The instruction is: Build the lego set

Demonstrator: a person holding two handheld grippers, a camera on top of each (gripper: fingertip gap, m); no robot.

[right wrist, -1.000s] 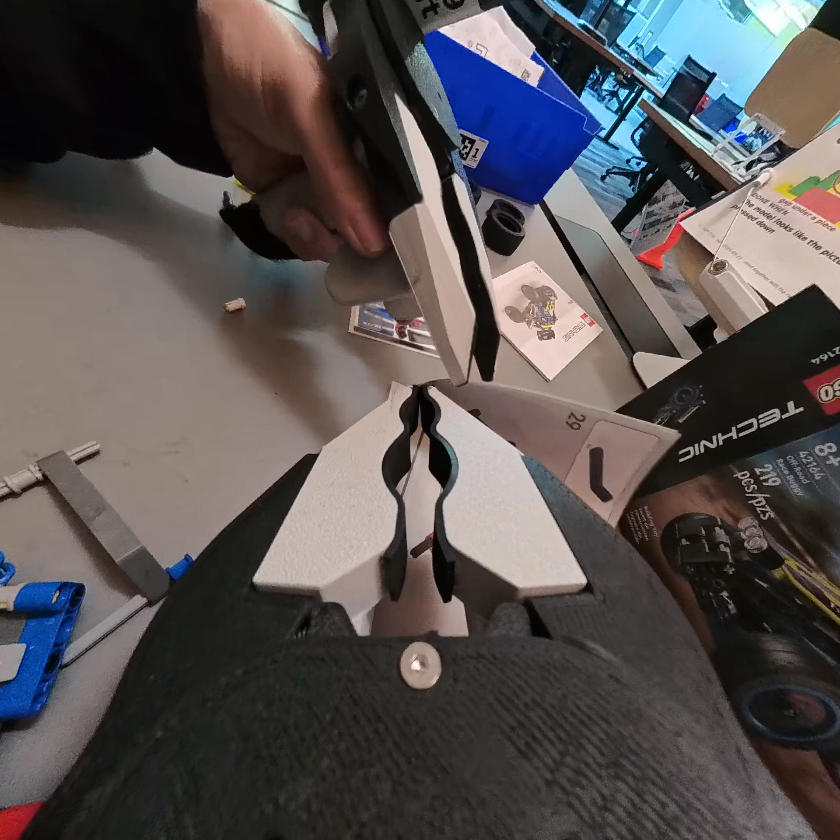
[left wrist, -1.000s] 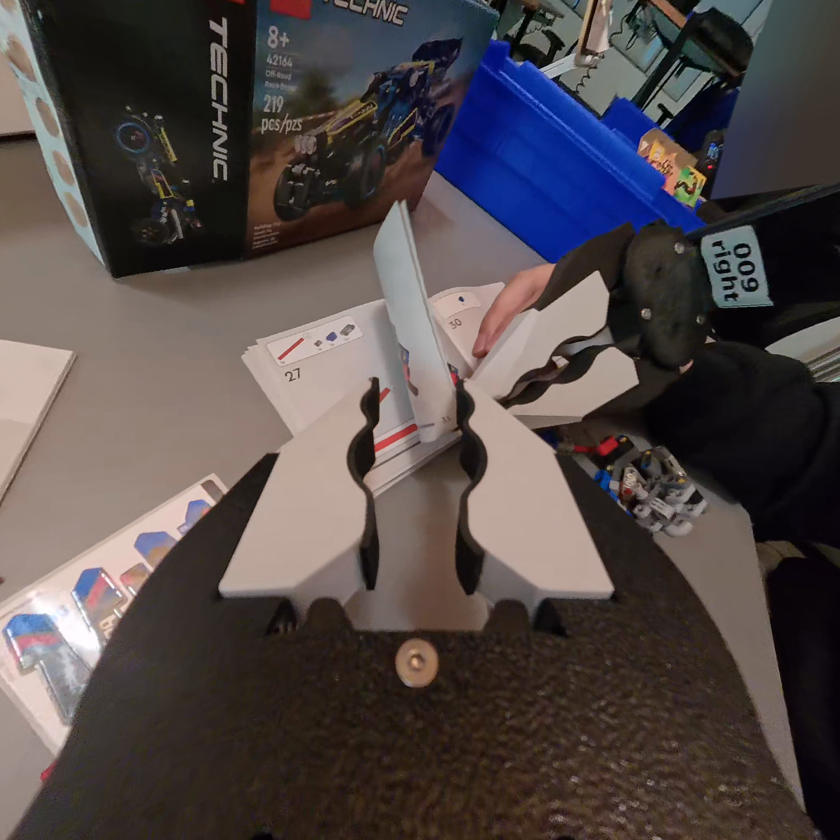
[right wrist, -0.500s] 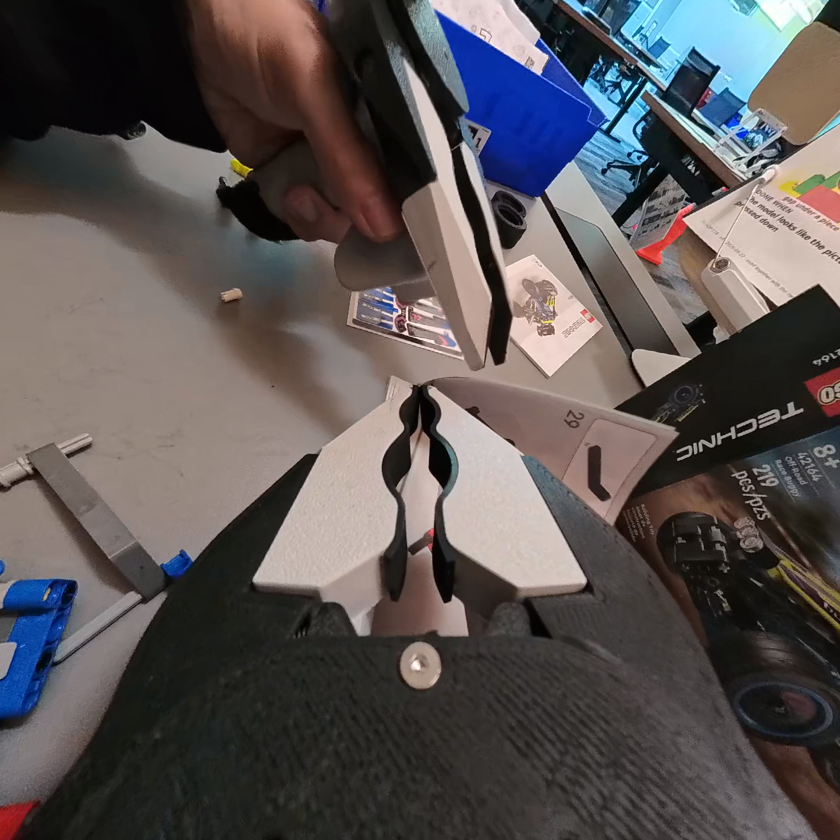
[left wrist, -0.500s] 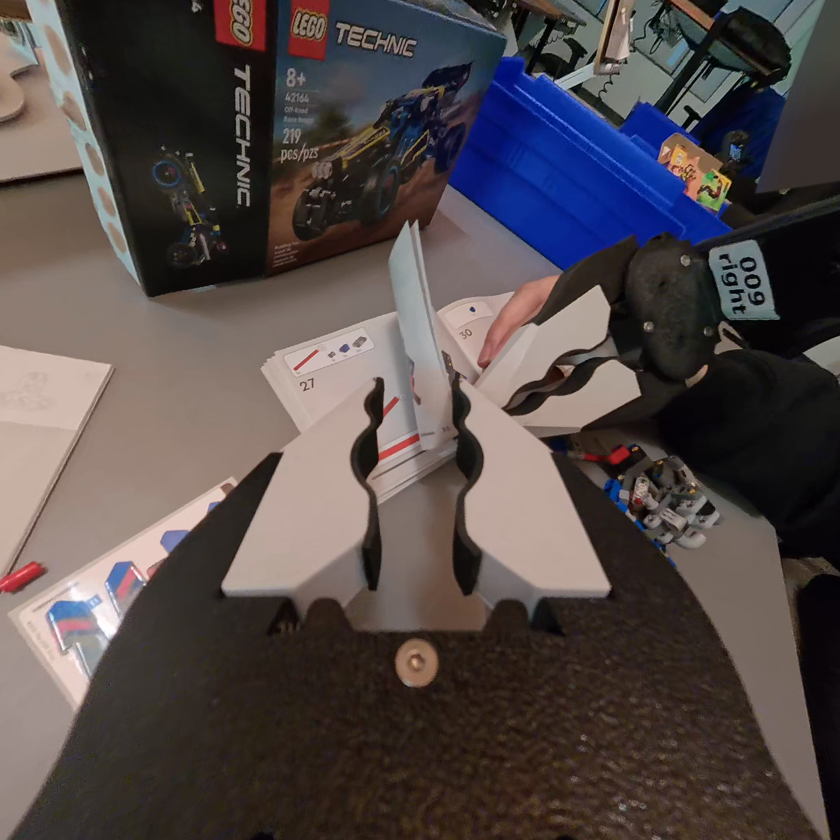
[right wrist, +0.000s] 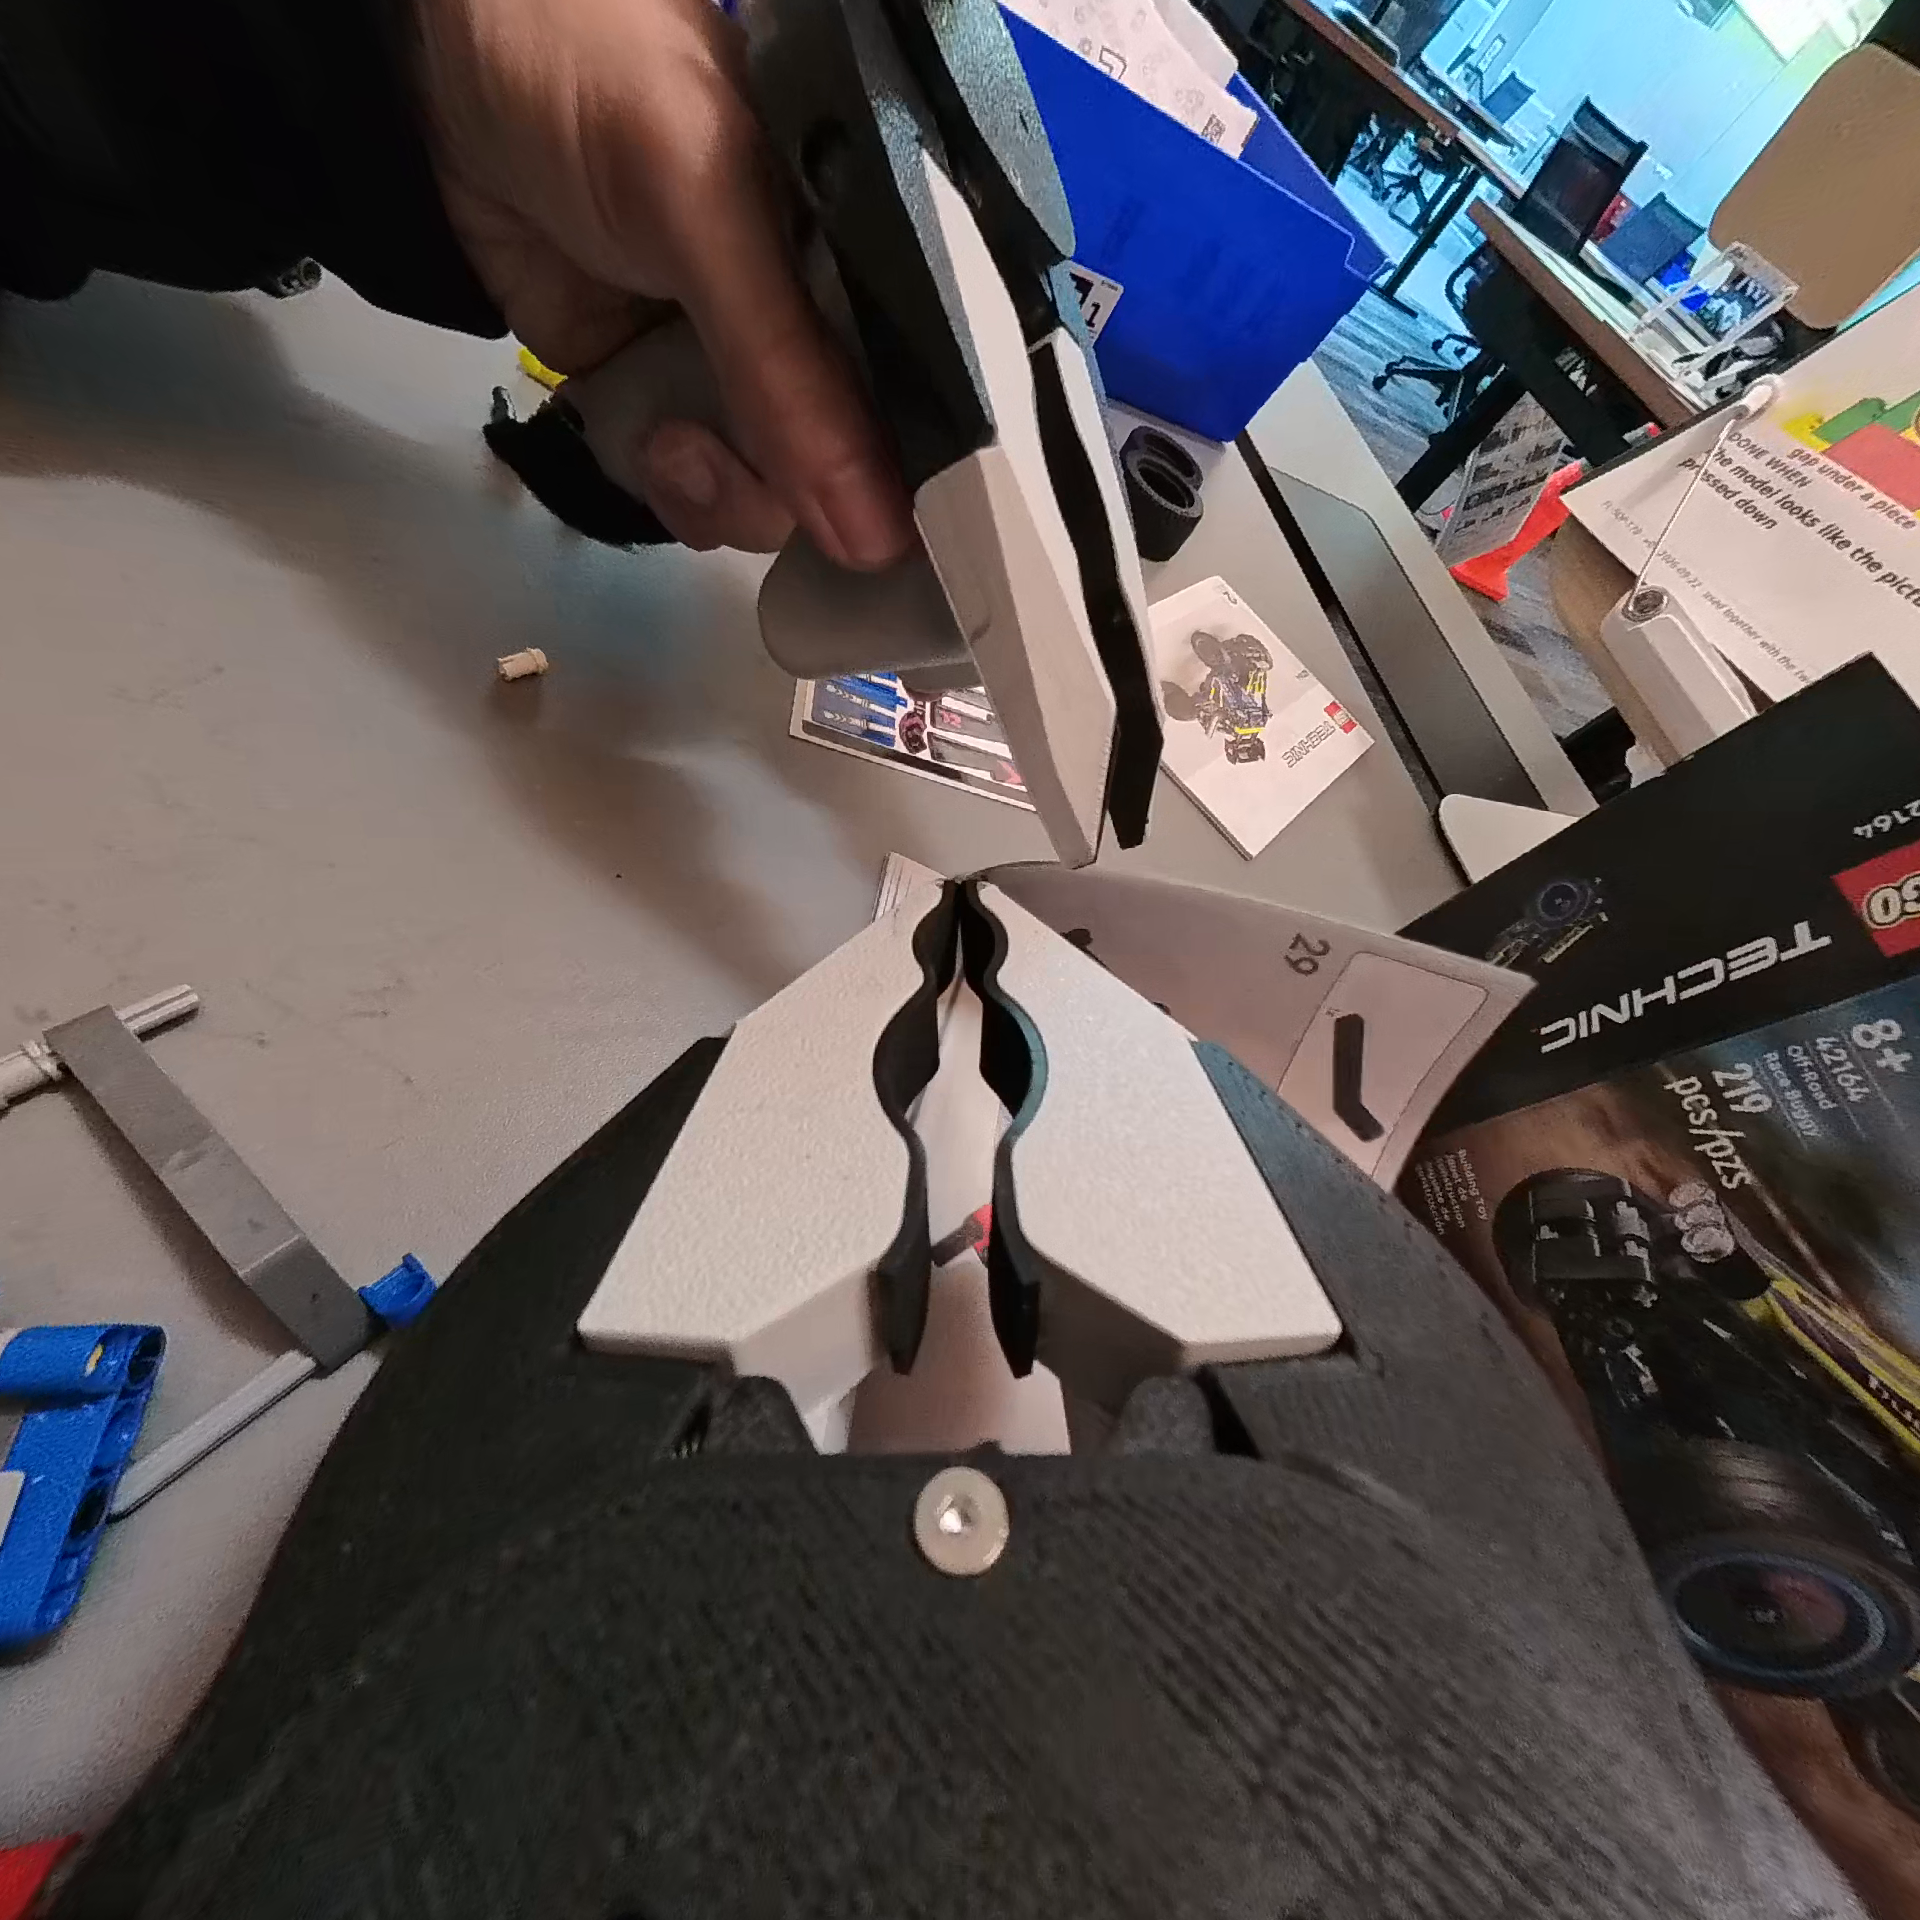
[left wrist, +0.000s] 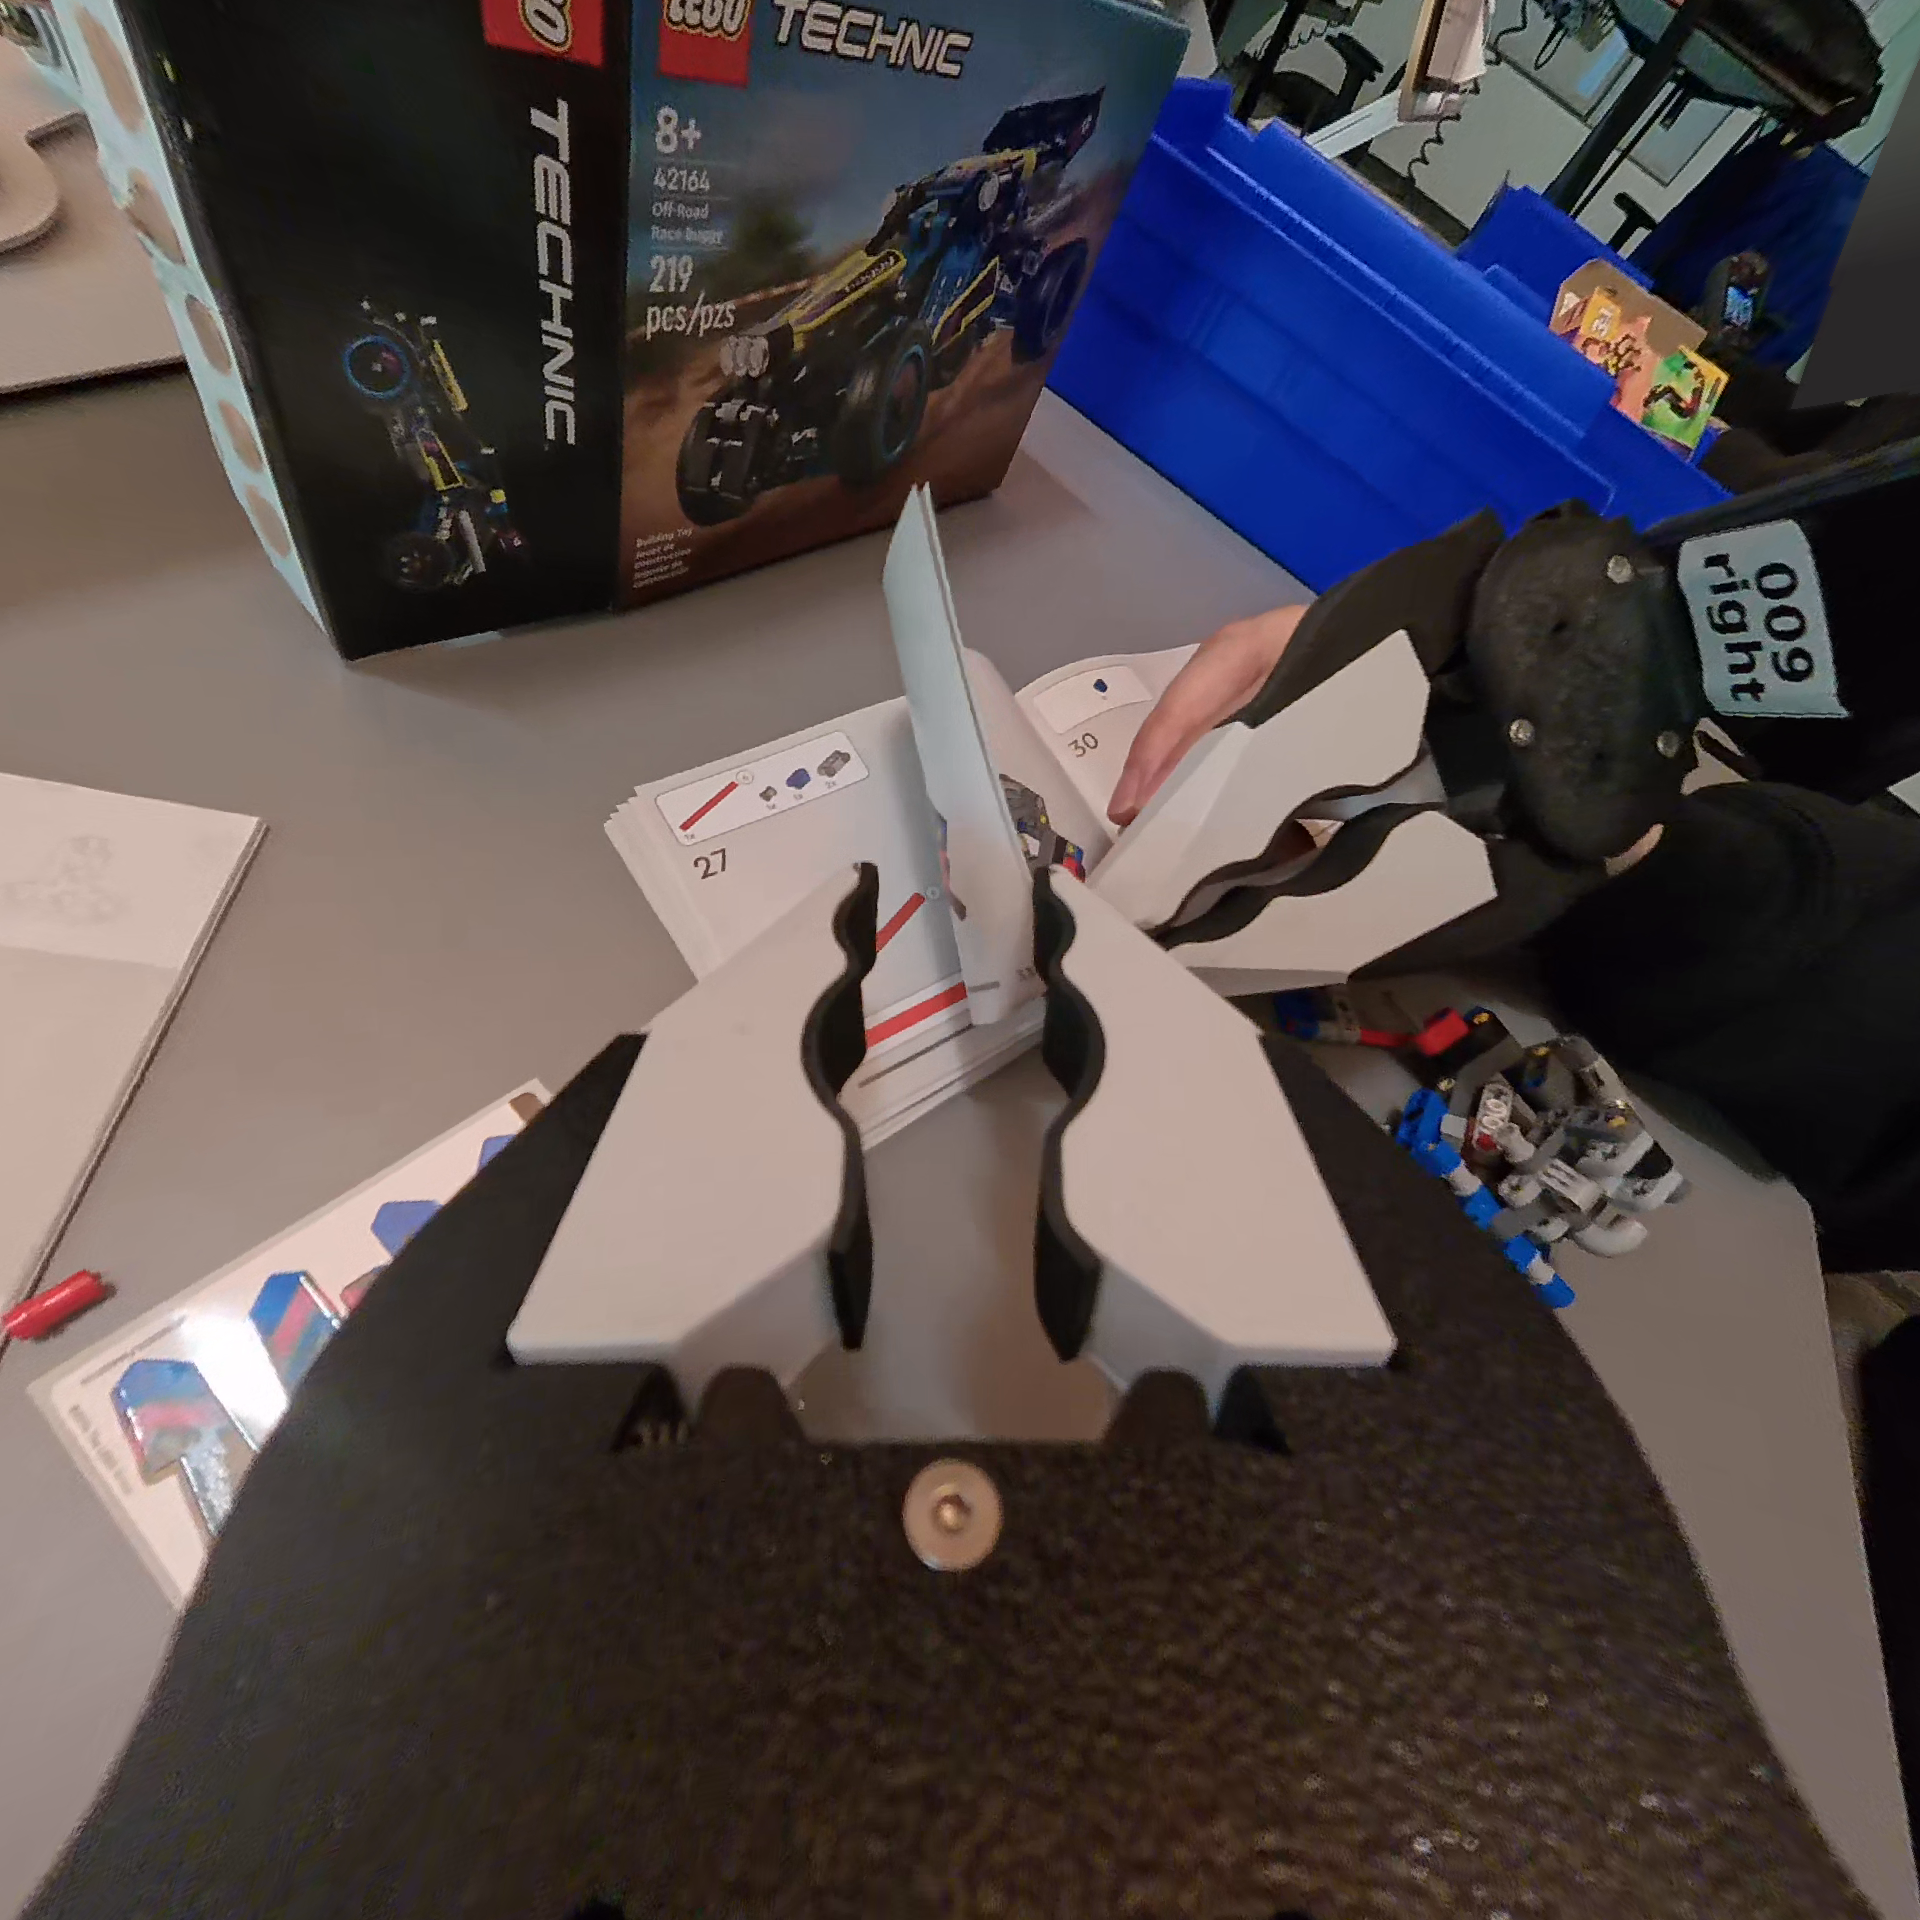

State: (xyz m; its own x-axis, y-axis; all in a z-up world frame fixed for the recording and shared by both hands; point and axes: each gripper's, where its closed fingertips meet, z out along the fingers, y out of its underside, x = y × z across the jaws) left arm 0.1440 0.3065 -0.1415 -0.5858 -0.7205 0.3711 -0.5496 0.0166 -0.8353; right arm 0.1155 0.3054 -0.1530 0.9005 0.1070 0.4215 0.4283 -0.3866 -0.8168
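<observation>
The open instruction booklet (left wrist: pixel 769 831) lies on the grey table. One page (left wrist: pixel 940 727) stands upright from it. My right gripper (left wrist: pixel 1169 920) comes in from the right, shut on that page's lower edge. In the right wrist view its tips (right wrist: pixel 961 896) pinch the page (right wrist: pixel 1351 1023), which bends away to the right. My left gripper (left wrist: pixel 951 904) is open and empty, just short of the upright page. It hangs above the right gripper's tips in the right wrist view (right wrist: pixel 1101 831). A partly built model (left wrist: pixel 1538 1153) lies under the right arm.
The set's box (left wrist: pixel 623 291) stands behind the booklet, with blue bins (left wrist: pixel 1299 332) to its right. A sticker sheet (left wrist: pixel 187 1403) and a red pin (left wrist: pixel 52 1304) lie at the left. Blue beams (right wrist: pixel 62 1455), a grey beam (right wrist: pixel 197 1174), a tan pin (right wrist: pixel 523 663) and black tyres (right wrist: pixel 1164 499) lie around. Both grippers' tips are close together, under 4 cm apart.
My left gripper has drawn back and up a little, still open. The right gripper keeps its hold, and the page now stands a little steeper.
</observation>
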